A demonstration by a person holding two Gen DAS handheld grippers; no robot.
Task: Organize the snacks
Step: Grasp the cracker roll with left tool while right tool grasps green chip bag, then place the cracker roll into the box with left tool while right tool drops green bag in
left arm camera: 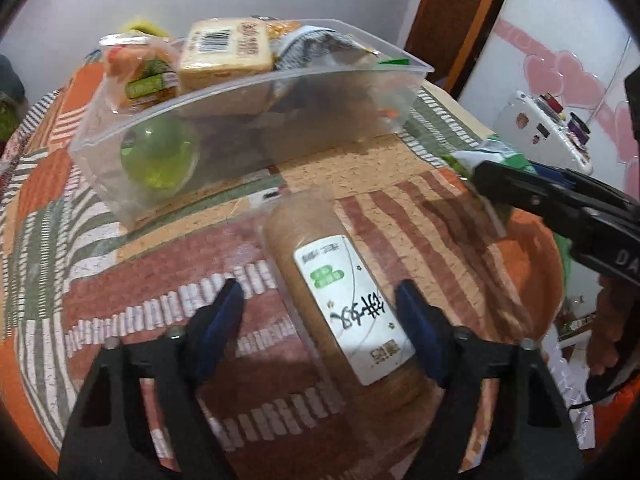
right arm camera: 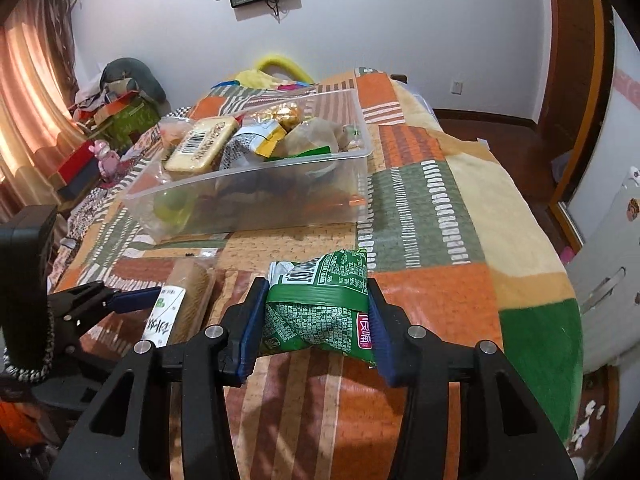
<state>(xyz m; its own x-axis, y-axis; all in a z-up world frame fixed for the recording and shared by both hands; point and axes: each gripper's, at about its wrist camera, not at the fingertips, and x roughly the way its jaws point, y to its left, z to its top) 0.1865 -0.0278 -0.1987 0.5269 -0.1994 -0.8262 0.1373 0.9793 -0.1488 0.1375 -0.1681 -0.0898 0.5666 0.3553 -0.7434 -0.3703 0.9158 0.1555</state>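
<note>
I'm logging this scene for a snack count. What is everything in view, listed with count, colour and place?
bin: one, clear, on the blanket, holding mixed snacks
cracker pack: one, beige, on top in the bin
green ball: one, green, low in the bin
biscuit roll: one, brown with white label, on the blanket before the bin
green bag: one, green
blanket: one, orange, green and cream patchwork
left gripper: black, blue pads, open around the biscuit roll
right gripper: black, blue pads, shut on the green bag
</note>
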